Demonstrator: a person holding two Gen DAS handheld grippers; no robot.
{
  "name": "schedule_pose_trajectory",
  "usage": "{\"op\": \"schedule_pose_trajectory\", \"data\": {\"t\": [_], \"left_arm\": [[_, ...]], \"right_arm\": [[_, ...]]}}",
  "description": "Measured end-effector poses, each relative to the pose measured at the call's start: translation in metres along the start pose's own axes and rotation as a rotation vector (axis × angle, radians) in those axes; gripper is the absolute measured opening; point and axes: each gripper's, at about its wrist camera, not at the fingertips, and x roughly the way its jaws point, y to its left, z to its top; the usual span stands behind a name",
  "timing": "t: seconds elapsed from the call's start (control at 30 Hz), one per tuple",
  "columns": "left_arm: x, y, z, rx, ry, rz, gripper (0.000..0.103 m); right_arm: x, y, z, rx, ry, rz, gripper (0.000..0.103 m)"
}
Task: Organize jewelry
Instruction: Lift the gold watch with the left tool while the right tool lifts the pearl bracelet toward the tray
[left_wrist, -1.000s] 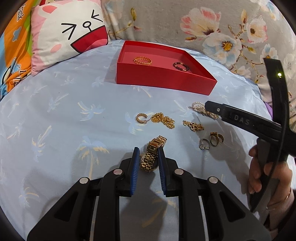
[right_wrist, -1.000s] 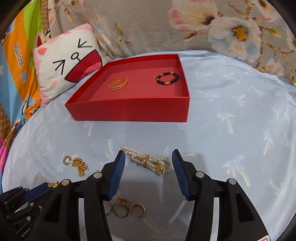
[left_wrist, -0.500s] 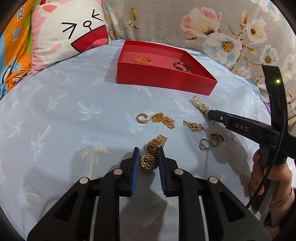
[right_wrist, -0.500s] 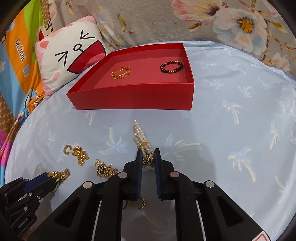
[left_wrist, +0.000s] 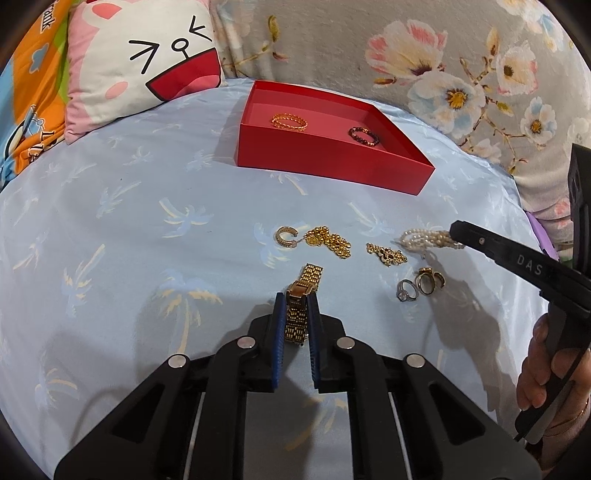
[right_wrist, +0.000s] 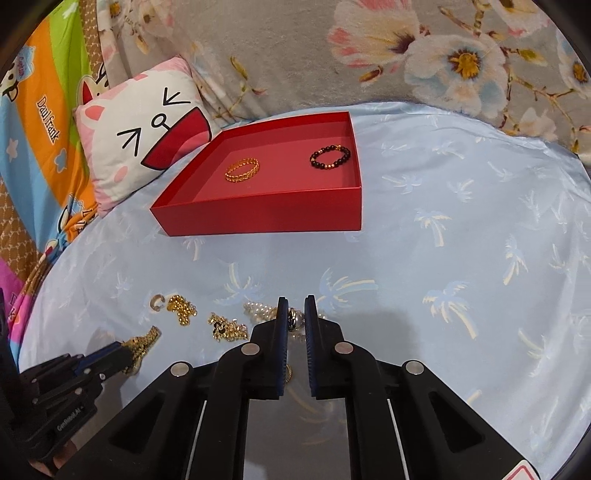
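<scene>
Two bracelets (right_wrist: 242, 169) in one red box (right_wrist: 258, 221).

Right claw (right_wrist: 296, 317) closing on pearl bracelet (right_wrist: 258, 309), red tray (right_wrist: 258, 221) beyond

One red box (left_wrist: 332, 162) holds two bracelets (left_wrist: 289, 122); three rings (left_wrist: 421, 285) lie loose nearby.

A bright red tray (left_wrist: 332, 168) sits on a pale blue sheet (left_wrist: 147, 229) printed with cream palm trees. In the tray lie a gold bracelet (right_wrist: 242, 169) and a dark beaded one (right_wrist: 330, 157) — black with gold flecks. Behind, a grey floral cover (left_wrist: 443, 66) — pink and white blooms — and a white-and-pink cat-face pillow (left_wrist: 144, 59).
</scene>
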Motion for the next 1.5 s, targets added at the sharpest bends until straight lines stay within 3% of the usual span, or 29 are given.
{"op": "schedule_pose_trajectory", "data": {"t": [0.33, 0.4, 0.47, 0.5, 0.6, 0.63, 0.73, 0.77, 0.87, 0.9, 0.97, 1.0, 1.23, 1.5], "left_arm": [[-0.002, -0.001, 0.000, 0.008, -0.001, 0.004, 0.010], [-0.001, -0.001, 0.000, 0.009, 0.000, 0.004, 0.011], [-0.001, -0.001, 0.000, 0.012, 0.002, 0.002, 0.011], [0.000, -0.002, 0.000, 0.014, 0.002, 0.002, 0.011], [0.001, -0.005, -0.001, 0.030, 0.005, 0.009, 0.017], [0.004, -0.005, -0.001, 0.032, 0.023, 0.014, 0.029], [0.006, -0.008, 0.000, 0.043, 0.028, 0.024, 0.034], [0.006, -0.008, 0.001, 0.047, 0.028, 0.027, 0.034], [0.008, -0.009, 0.004, 0.044, 0.028, 0.031, 0.033], [0.010, -0.008, 0.005, 0.040, 0.028, 0.035, 0.033], [0.013, -0.008, 0.009, 0.026, 0.034, 0.021, 0.014], [0.015, -0.007, 0.010, 0.021, 0.036, 0.021, 0.012], [0.005, -0.012, 0.013, 0.016, 0.009, 0.007, 0.011], [-0.027, -0.019, 0.039, 0.011, -0.050, -0.040, 0.011]], "right_arm": [[0.010, -0.009, -0.012, 0.013, 0.053, 0.019, 0.006], [0.010, -0.008, -0.015, -0.005, 0.049, 0.007, 0.015], [0.011, -0.005, -0.015, -0.024, 0.045, -0.002, 0.038], [0.011, -0.003, -0.014, -0.037, 0.039, -0.005, 0.039], [0.017, 0.003, -0.010, -0.071, 0.050, 0.001, 0.039], [0.020, 0.004, -0.009, -0.082, 0.056, 0.003, 0.039], [0.029, 0.007, -0.010, -0.097, 0.085, 0.005, 0.032], [0.030, 0.007, -0.011, -0.095, 0.090, 0.008, 0.021], [0.030, 0.004, -0.011, -0.073, 0.090, 0.023, 0.014], [0.030, 0.003, -0.012, -0.062, 0.090, 0.031, 0.013], [0.028, 0.001, -0.013, -0.051, 0.086, 0.030, 0.013], [0.027, 0.000, -0.013, -0.046, 0.081, 0.029, 0.013], [0.008, -0.005, -0.008, -0.016, 0.037, 0.039, 0.013], [-0.020, -0.005, 0.011, 0.008, -0.035, 0.059, 0.013]]}}
